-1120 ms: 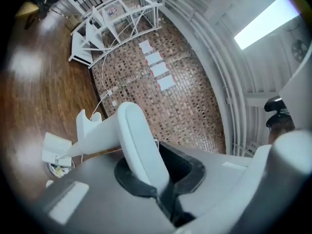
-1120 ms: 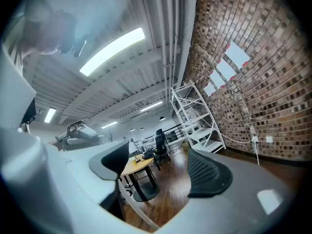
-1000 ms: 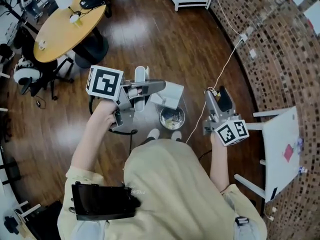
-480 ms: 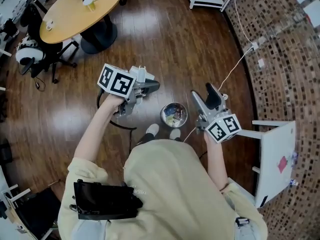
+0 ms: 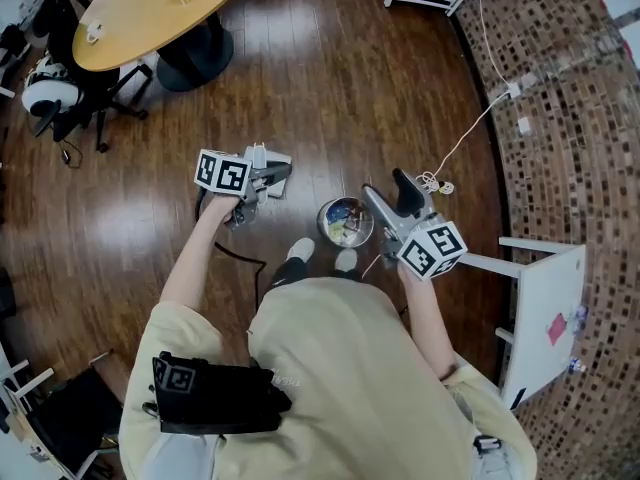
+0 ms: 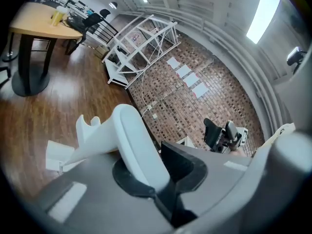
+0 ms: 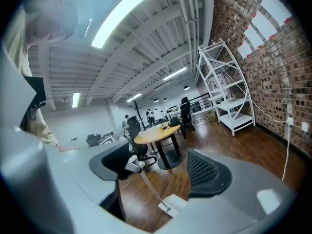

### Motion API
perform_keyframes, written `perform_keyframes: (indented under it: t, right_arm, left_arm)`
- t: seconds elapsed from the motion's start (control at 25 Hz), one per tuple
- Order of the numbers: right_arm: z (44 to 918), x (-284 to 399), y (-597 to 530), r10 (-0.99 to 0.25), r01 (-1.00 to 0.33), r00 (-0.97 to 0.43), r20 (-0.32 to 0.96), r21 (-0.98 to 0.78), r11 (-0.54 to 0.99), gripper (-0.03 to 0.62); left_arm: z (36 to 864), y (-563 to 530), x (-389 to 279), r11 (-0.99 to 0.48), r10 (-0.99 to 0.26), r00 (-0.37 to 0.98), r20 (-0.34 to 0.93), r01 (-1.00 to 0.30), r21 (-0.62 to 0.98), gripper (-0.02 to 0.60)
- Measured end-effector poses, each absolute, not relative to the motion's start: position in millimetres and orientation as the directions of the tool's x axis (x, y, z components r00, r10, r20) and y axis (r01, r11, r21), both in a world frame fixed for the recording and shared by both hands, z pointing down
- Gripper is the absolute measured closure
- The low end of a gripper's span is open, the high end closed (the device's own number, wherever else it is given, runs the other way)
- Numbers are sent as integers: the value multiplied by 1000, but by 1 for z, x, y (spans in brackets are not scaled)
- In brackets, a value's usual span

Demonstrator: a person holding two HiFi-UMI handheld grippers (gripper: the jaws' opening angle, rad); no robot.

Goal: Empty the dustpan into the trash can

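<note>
The white dustpan [image 5: 277,162] hangs low over the wooden floor, left of the trash can. Its thick white handle [image 6: 131,140] lies between my left gripper's [image 5: 268,176] jaws, which still press on it while they are opening. In the right gripper view the pan [image 7: 170,204] shows far off on a thin rod. The round metal trash can [image 5: 324,224] stands on the floor between the two grippers, with litter inside. My right gripper [image 5: 392,196] hovers just right of the can with its jaws apart and nothing between them.
A round wooden table [image 5: 150,13] and office chairs [image 5: 50,93] stand at the upper left. A white cable [image 5: 462,143] runs across the floor to the brick wall. A white stool [image 5: 545,298] is at the right, and the person's shoes [image 5: 300,252] are just below the can.
Both hands have sunk. The left gripper has carried the dustpan from over the can down and to the left. The right gripper has shifted left, closer to the can.
</note>
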State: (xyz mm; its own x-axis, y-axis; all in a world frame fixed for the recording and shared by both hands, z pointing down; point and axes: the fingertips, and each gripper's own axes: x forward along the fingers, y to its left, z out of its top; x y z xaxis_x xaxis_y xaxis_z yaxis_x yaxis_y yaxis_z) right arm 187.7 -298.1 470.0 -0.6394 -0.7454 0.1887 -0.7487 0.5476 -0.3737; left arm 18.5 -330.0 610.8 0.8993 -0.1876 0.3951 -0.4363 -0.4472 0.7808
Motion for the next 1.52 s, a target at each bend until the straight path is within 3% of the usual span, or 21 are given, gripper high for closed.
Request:
perform_keyframes:
  t: [0.28,0.6,0.88,1.04,1.16,1.36,1.52]
  right_arm:
    - [486,176,-300,-734,-756,-637,234,-374,537,233]
    - [504,179,-300,-726,-760,-633,269,-395,516,233]
    - [506,161,-296,-695,-730,-668,264,-415,543,233]
    - [507,162,-293,-688,-715,-681,250,-427,553,234]
    - [504,173,-296,-692,-711,-683,235,-434,554,233]
    - [498,179,-302,-695,-698,-690,202,-442,564,233]
    - [489,184,-297,-699,-683,-697,158,-442,582,233]
  left_arm:
    - [696,-329,-17,-367,-352,853,386,-505,781,537]
    - [756,-297,-19,-342,-320,785,530,-618,708,510]
    - [776,-257,-28,-369,-251,664,705,-739,564,433]
    - [775,-238,-35,-395,-252,627,737,-762,513,316]
    - [766,-236,-43,-353,-307,593,744,-797,490,232]
    - [732,-236,-77,-242,-470,498,729,-867,436,213]
    - [671,-241,-87,-253,-596,509,621,-853,456,201]
